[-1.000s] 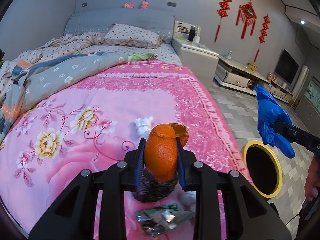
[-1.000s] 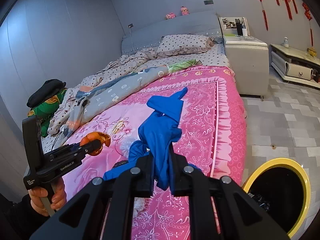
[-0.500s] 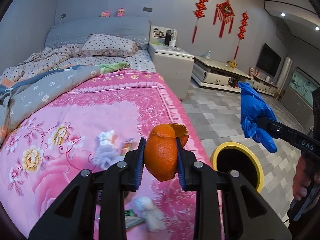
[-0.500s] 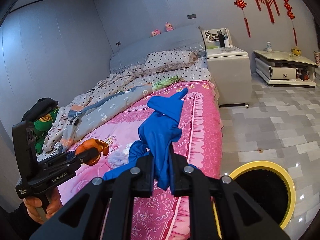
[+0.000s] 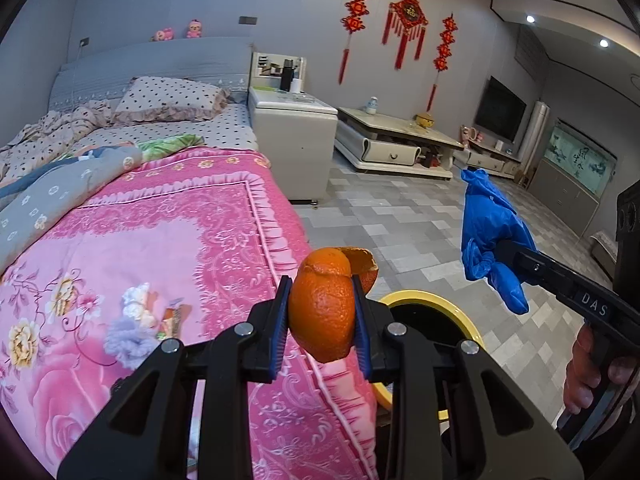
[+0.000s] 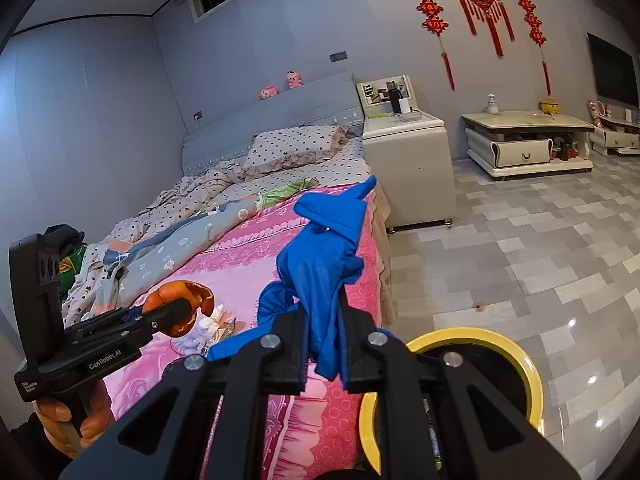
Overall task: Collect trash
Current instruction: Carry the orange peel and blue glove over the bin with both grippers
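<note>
My left gripper [image 5: 322, 312] is shut on an orange peel [image 5: 324, 304], held in the air over the right edge of the pink bed cover, just left of the yellow-rimmed trash bin [image 5: 452, 308]. The same peel [image 6: 180, 300] shows in the right wrist view, in the left gripper [image 6: 176, 312]. My right gripper [image 6: 324, 344] is shut on a crumpled blue plastic glove [image 6: 320, 252], which hangs above the bin [image 6: 520, 364]. From the left wrist view that glove [image 5: 488, 236] sits right of the bin, above the floor, in the right gripper [image 5: 504, 256].
Crumpled tissues and wrappers [image 5: 140, 320] lie on the pink blanket [image 5: 152, 248]. A white nightstand [image 5: 294, 140] stands by the bed's head, with a low TV cabinet [image 5: 396, 148] along the wall. Grey tiled floor [image 6: 520, 264] spreads right of the bed.
Both grippers have swung right from over the bed toward the bin and risen a little, carrying the peel and the glove. The dark wrapper under the peel has dropped out of view.
</note>
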{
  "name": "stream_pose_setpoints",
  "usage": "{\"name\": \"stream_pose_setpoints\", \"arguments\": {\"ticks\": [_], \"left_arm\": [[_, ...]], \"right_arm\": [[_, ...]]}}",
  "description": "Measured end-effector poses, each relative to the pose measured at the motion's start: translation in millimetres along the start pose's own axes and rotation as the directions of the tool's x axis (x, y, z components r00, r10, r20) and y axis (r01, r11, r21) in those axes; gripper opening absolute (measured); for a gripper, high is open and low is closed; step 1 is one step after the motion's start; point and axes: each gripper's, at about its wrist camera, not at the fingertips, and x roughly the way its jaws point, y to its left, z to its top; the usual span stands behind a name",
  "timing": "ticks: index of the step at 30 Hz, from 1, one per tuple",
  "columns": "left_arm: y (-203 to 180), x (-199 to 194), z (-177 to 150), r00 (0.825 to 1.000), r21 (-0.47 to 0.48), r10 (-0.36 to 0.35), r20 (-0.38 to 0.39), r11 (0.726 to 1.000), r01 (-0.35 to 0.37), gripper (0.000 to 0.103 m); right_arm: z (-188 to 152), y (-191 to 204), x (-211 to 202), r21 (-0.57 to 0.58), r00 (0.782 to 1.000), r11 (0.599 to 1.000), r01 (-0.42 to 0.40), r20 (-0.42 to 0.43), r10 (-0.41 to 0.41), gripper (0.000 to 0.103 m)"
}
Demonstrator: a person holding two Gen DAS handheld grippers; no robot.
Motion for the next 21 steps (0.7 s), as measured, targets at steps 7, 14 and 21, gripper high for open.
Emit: {"name": "stream_pose_setpoints", "arguments": {"ticks": [7,14,21], "left_arm": [[-28.7,22.9,3.9,0.999,0.016,-0.043,-0.026,0.999,0.043,0.027],[-49.0,45.3,3.9,0.996,0.024,-0.074,-0.049,0.997,0.075,0.027],[-69.8,68.6,-1.5,0.992,0.037,-0.098,-0.081,0.994,0.101,0.027]], "right_arm": [[-2.6,-29.3,-11.6,0.036,0.999,0.998,0.049,0.021,-0.05,0.01],[-9.1,-57.5,-16.7,0.073,0.996,0.994,0.084,0.019,-0.086,0.01],[-16.6,-79.8,-13.1,0.118,0.994,0.987,0.108,0.0,-0.109,0.01]]}}
